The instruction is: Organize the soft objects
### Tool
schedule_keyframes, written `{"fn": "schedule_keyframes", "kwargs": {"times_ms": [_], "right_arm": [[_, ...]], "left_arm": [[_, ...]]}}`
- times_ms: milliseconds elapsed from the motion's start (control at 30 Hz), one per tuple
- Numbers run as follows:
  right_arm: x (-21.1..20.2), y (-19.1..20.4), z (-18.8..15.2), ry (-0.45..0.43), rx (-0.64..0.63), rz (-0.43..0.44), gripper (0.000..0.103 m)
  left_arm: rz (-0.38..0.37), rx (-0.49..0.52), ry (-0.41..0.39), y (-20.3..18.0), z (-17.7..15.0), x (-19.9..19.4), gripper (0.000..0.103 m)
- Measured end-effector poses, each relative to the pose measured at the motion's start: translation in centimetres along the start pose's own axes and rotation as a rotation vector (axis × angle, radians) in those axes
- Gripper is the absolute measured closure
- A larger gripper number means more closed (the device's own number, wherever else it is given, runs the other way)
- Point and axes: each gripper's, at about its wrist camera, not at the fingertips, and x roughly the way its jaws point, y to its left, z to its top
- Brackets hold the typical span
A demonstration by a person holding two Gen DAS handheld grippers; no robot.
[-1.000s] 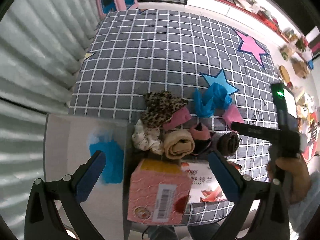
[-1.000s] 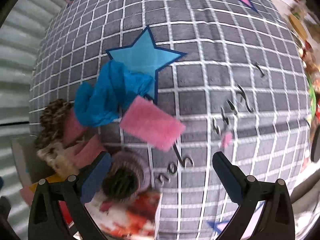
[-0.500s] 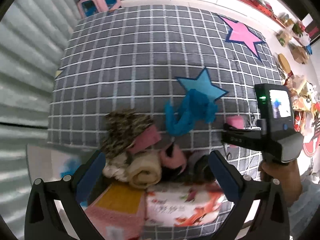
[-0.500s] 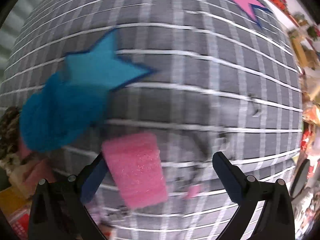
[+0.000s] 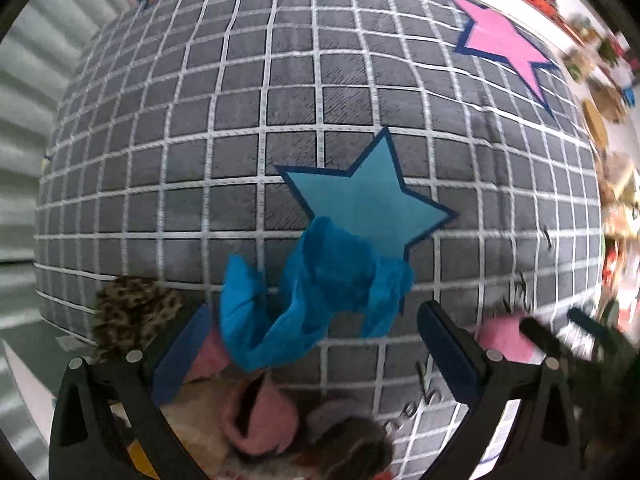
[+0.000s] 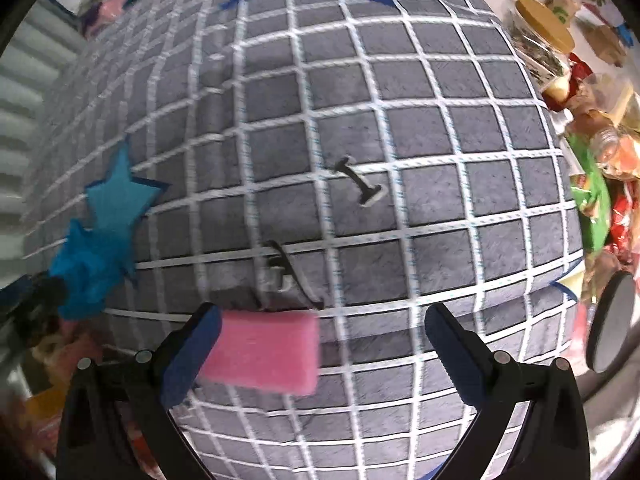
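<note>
The left hand-held gripper is wide apart around the blue cloth on the mat. The right hand-held gripper is apart too, its left finger touching the pink sponge. Nothing is lifted yet, so most sorting is left

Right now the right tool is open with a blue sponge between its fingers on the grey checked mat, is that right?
Not quite: the sponge is pink, not blue, as the right wrist view shows. The right tool is open, and the sponge lies between its fingers on the grey checked mat.
</note>
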Motion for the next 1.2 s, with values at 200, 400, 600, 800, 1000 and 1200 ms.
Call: {"fn": "schedule_keyframes", "kwargs": {"times_ms": [200, 400, 600, 800, 1000, 1200], "right_arm": [[-0.4, 3.3, -1.0, 0.006, -0.162, -0.012, 0.001], [2.2, 3.6, -2.6, 0.055, -0.080, -0.032, 0.001], [3.3, 2.3, -4.0, 0.067, -0.094, -0.101, 0.001], [4.0, 3.9, -2.5, 0.075, -0.085, -0.115, 0.000], [4.3, 4.3, -2.2, 0.085, -0.080, -0.115, 0.000], [4.2, 3.9, -2.3, 0.123, -0.100, -0.117, 0.000]], "left_arm": [[0.026, -0.030, 0.006, -0.4, 1.4, 2.1, 0.000], [0.017, -0.074, 0.039, 0.0, 1.9, 4.1, 0.000], [0.007, -0.086, 0.074, -0.5, 2.0, 5.8, 0.000], [-0.004, -0.096, 0.073, -2.1, 1.7, 6.8, 0.000], [-0.005, -0.106, 0.052, -1.4, 1.1, 6.8, 0.000], [-0.008, -0.122, 0.101, 0.1, 0.4, 6.2, 0.001]]}}
